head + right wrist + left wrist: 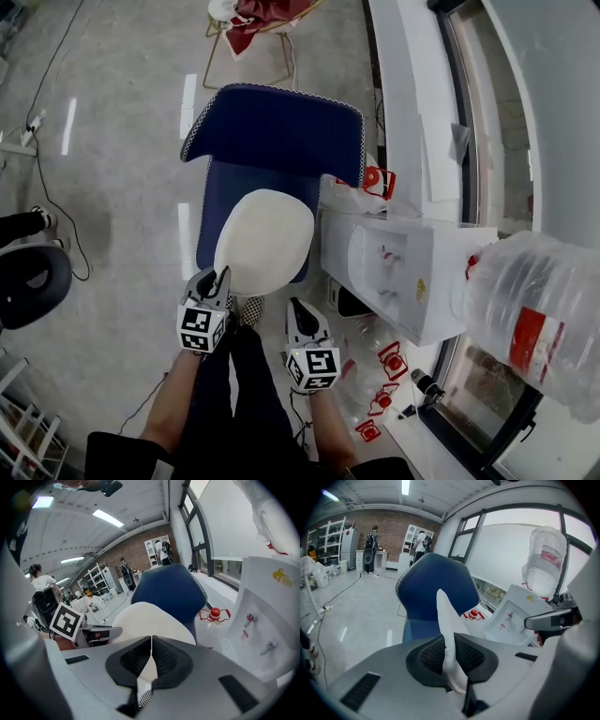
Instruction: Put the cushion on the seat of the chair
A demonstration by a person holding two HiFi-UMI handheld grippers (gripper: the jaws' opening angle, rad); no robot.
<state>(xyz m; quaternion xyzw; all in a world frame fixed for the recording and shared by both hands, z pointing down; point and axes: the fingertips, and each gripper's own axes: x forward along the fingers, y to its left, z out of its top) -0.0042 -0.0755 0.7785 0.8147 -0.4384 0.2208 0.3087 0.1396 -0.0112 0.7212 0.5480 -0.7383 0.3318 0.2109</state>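
Observation:
A round white cushion (264, 239) hangs over the seat (217, 187) of a blue chair (272, 127) whose back is on the far side. My left gripper (217, 277) is shut on the cushion's near left edge. In the left gripper view the cushion (445, 616) stands edge-on, pinched between the jaws of that gripper (450, 641). My right gripper (298, 305) is just off the cushion's near right edge. Seen in its own view, this gripper (151, 641) has its jaws closed together, the cushion (145, 618) lying beyond them and nothing visibly pinched.
A white water dispenser (412, 267) stands right beside the chair, with a large clear water bottle (539, 319) further right. Red bottle handles (384, 361) lie on the floor below it. A black stool (28, 281) is at the left. The person's dark-clad legs (234, 394) are under the grippers.

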